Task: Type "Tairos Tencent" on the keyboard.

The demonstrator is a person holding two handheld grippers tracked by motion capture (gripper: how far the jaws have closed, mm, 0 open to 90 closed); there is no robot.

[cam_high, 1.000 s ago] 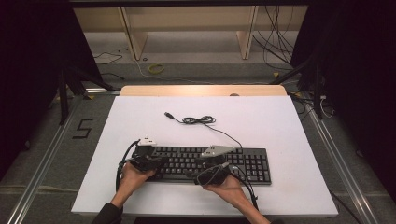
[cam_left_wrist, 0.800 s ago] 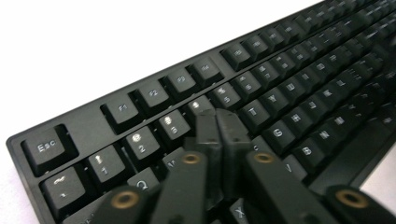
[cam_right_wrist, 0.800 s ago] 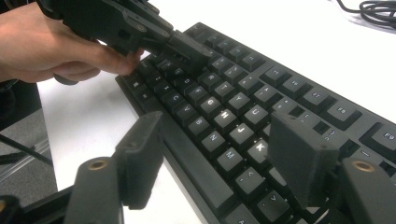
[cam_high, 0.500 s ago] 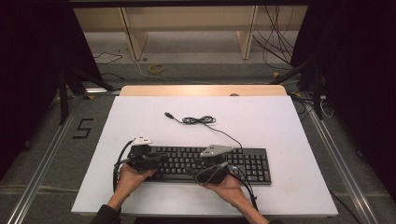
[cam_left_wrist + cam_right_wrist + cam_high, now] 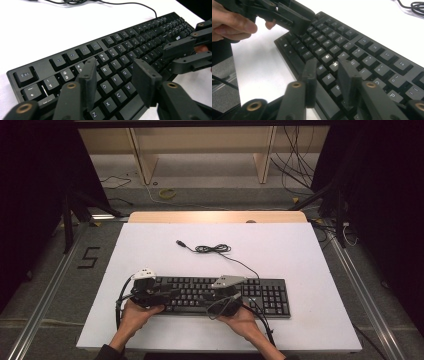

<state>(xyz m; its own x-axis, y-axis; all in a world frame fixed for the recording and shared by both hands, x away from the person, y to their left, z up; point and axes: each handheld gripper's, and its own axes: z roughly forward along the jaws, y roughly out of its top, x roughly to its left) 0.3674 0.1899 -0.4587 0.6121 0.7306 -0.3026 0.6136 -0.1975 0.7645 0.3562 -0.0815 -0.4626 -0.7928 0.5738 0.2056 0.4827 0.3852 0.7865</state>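
The black full-size plastic keyboard (image 5: 220, 295), flat on the white surface (image 5: 300, 255), looks stiff and light, best gripped by its edges; both the left tongs (image 5: 113, 80) and right tongs (image 5: 328, 80) hover released over the keys, the left just opening, the right closing.

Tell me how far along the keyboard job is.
Done: keyboard lies flat near the table's front edge, its cable loose, unplugged. In hand: left hand-held gripper, jaws just opening, and right hand-held gripper, jaws just closing, hover over the letter keys, gripping nothing. What's left can't be read from here.
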